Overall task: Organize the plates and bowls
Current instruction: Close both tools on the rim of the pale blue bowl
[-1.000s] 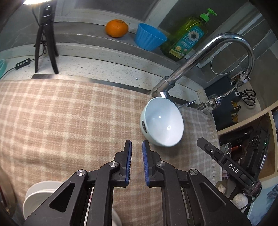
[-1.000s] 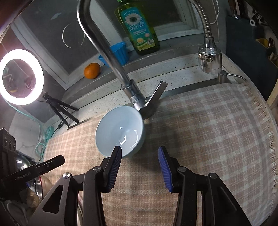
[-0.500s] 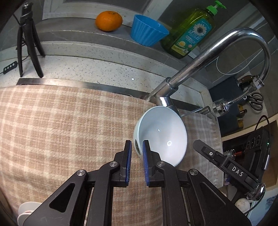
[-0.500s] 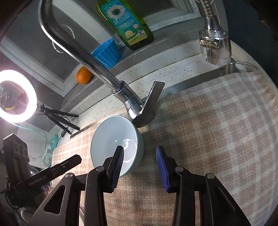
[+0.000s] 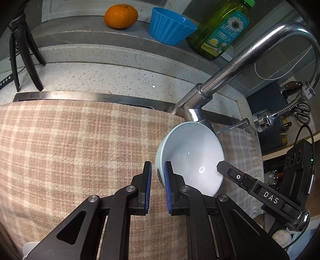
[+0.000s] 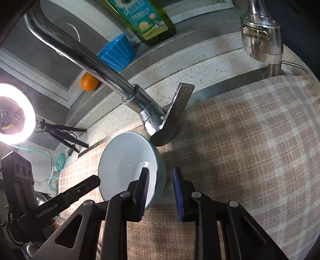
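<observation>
A pale blue bowl (image 5: 190, 156) (image 6: 124, 160) sits on the plaid cloth (image 5: 70, 150) just in front of the faucet base. My left gripper (image 5: 158, 170) straddles the bowl's left rim through a narrow gap. One pad is inside, the other outside, and a sliver of cloth shows beside the outer pad. My right gripper (image 6: 160, 176) straddles the opposite rim and its jaws are closing. Its left pad is inside the bowl, while its right pad stands off the outer wall. A finger (image 5: 240, 178) of the right gripper reaches over the bowl's far rim in the left wrist view.
The chrome faucet (image 5: 230, 80) (image 6: 96, 62) arches right over the bowl, its lever (image 6: 176, 112) close behind. A soap bottle (image 5: 224, 30), a blue cup (image 5: 170, 28) and an orange (image 5: 121, 16) stand on the ledge. A ring light (image 6: 12, 114) and a tripod (image 5: 24, 52) are at the left.
Both grippers have come forward and down onto the bowl, so its rim now lies between each pair of fingers. The right jaws have narrowed; the left gap looks unchanged.
</observation>
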Available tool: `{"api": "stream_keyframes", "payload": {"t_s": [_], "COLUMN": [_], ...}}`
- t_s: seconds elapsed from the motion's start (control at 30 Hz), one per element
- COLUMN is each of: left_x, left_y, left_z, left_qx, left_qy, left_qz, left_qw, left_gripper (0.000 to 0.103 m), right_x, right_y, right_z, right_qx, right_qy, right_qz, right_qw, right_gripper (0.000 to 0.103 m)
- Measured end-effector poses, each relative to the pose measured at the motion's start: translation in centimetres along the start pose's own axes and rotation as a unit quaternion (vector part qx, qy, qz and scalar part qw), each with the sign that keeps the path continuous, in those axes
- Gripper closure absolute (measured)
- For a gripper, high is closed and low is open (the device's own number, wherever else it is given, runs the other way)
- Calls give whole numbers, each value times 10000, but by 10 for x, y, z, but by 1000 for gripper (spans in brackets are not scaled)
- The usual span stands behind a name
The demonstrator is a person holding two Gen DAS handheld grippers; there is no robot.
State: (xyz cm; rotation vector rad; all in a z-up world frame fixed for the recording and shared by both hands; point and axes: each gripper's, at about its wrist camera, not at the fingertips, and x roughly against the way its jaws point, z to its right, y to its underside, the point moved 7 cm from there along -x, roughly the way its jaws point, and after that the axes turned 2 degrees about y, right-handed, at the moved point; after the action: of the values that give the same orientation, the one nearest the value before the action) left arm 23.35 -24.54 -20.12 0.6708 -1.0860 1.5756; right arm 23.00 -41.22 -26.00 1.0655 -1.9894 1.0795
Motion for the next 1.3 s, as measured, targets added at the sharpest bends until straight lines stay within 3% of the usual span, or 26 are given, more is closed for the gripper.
{"api": "stream_keyframes", "payload": {"t_s": [0.43,0.77,1.3], "left_x": [-8,-7,43], "left_y": [-3,-3,12], "left_z": [1,5,0], "left_qx": [-30,-78,-105], "left_qy": [-8,-51,79], "left_qz": [-31,-6,286], "left_qw": [10000,10000,9995], "left_gripper": [97,98,98], "right_x": [-10,-8,22], "right_y": [-2,-3,12], "right_z": [0,-3,-25], "right_qx": [67,111,200], "right_qy": [37,93,-14], "right_qz": [-122,-95,53], "right_qw": [9999,9999,9998], "right_gripper": [95,95,95]}}
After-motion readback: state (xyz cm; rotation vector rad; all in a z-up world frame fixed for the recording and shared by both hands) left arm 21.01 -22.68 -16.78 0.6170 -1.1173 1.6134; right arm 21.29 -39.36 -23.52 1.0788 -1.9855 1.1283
